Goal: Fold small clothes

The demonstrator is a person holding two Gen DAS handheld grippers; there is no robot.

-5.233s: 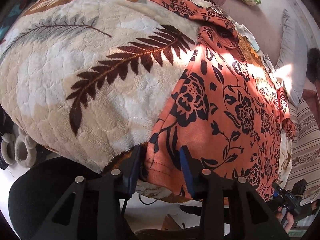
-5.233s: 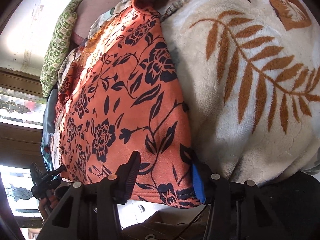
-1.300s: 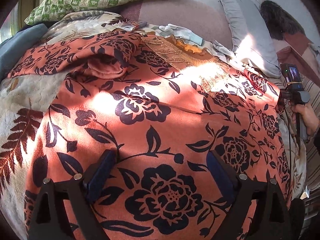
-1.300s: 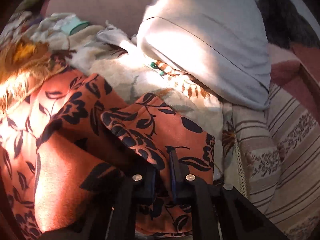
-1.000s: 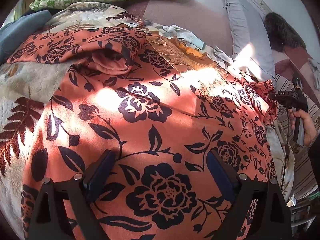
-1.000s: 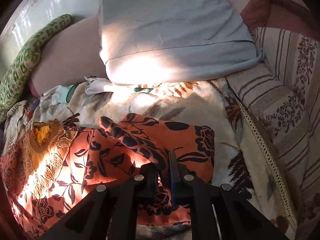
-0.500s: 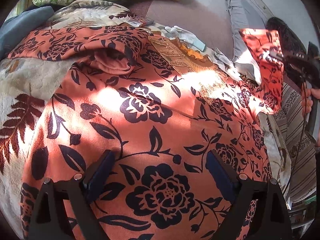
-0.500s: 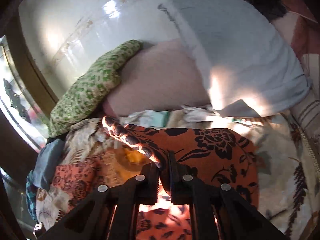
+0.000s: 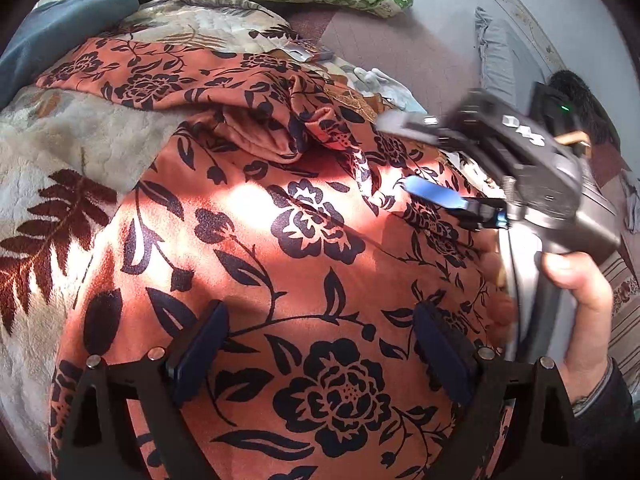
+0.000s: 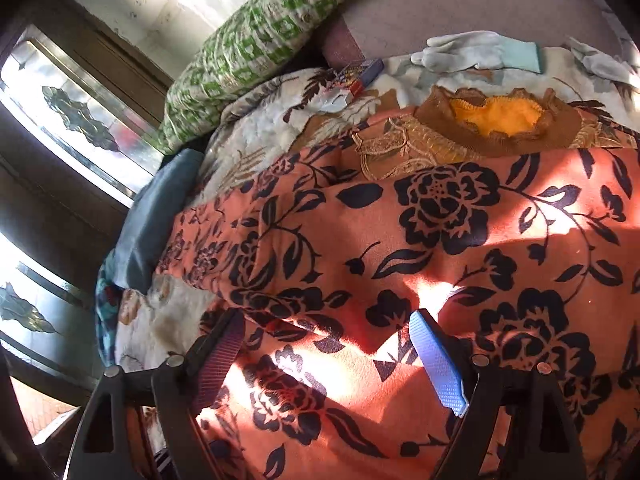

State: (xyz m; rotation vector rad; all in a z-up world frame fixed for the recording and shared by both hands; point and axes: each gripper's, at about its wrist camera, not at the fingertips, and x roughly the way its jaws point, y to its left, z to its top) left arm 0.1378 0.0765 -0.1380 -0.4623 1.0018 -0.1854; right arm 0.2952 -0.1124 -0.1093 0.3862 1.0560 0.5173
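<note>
Across the bed's leaf-patterned blanket [image 9: 52,168] lies the orange floral garment [image 9: 280,248], its long axis running from the near hem away toward the embroidered neckline [image 10: 496,120] by the green checked pillow [image 10: 256,40]. Left gripper [image 9: 320,348] hovers over the hem, jaws released. Right gripper [image 10: 332,360] has jaws opening, empty above the cloth; its body carries white lettering, too blurred to read.

Home bedroom, bed [image 9: 52,152] lying under a leaf-print blanket, green pillow [image 10: 256,36] leaning at its head, window [image 10: 60,92] letting sun in
</note>
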